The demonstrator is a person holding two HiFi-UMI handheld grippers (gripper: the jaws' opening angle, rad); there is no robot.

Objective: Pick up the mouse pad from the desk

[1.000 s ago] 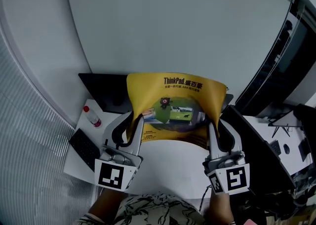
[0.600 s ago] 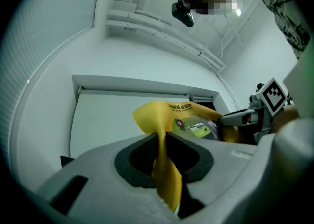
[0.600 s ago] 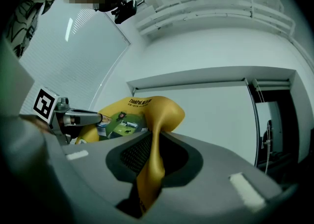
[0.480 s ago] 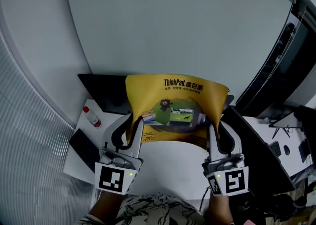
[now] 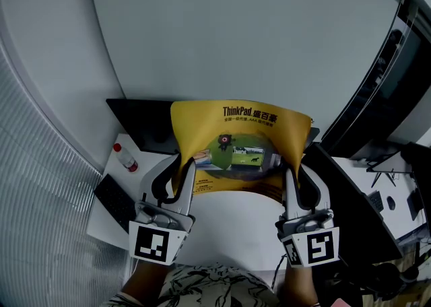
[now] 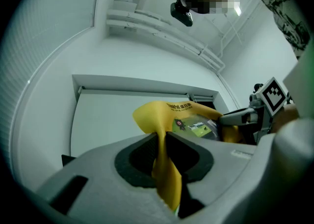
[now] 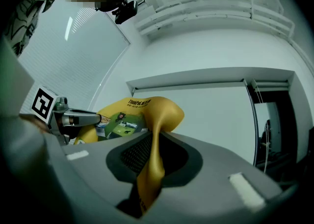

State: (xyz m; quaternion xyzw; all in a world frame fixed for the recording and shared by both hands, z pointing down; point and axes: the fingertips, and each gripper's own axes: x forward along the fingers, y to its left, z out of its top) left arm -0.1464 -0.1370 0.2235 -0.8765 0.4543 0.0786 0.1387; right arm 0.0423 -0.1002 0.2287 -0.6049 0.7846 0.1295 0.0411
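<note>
Fingers (image 6: 135, 161) L/R clamp mouse pad (image 5: 236, 127).

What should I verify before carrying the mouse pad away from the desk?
1. Left gripper shut on the mouse pad edge: ok.
2. Right gripper shut on the opposite edge: ok.
3. Pad off the desk: ok, it hangs in the air between the grippers.
4. Pad held flat: not ok, it bows and folds at both grips.
5. Water bottle and keyboard apart from the pad: ok.
6. Room between the right gripper and the dark panel beside it: cannot tell.
</note>
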